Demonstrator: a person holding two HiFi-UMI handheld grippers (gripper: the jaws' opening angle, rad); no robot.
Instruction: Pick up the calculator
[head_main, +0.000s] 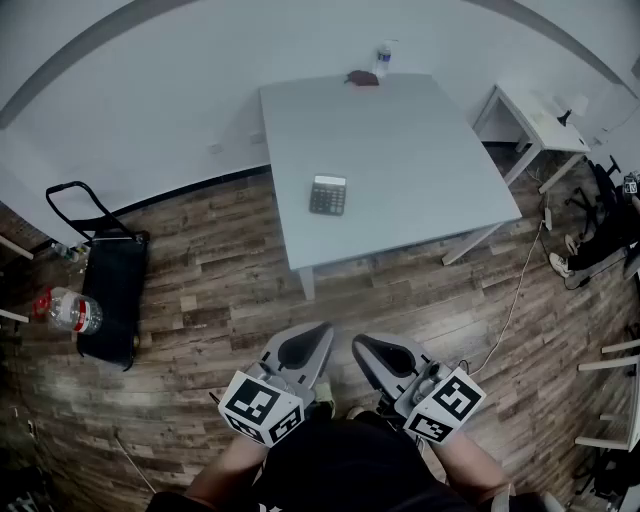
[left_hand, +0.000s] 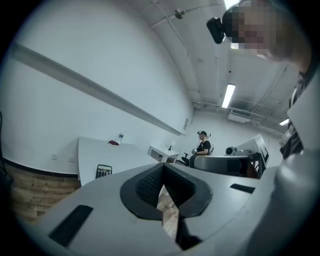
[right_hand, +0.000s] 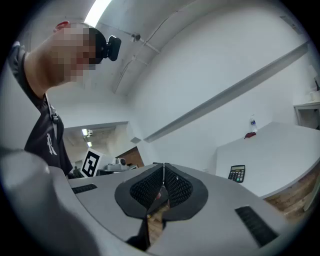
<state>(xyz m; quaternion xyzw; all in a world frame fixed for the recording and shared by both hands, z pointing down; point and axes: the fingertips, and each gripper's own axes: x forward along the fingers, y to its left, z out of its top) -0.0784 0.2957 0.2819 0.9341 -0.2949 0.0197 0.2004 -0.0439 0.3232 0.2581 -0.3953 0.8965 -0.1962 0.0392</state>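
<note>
calculator (head_main: 328, 195) on table (head_main: 420, 160), bottle (head_main: 384, 58) and red object (head_main: 361, 78) at far edge, left gripper (head_main: 312, 340) and right gripper (head_main: 372, 348) fingers clenched, empty

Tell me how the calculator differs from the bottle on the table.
The calculator lies flat; the bottle stands upright. The calculator is dark and rectangular with keys; the bottle is clear and slim. The calculator sits toward the near left part of the table; the bottle stands at its far edge beside a red object. Both rest on the same pale table.
</note>
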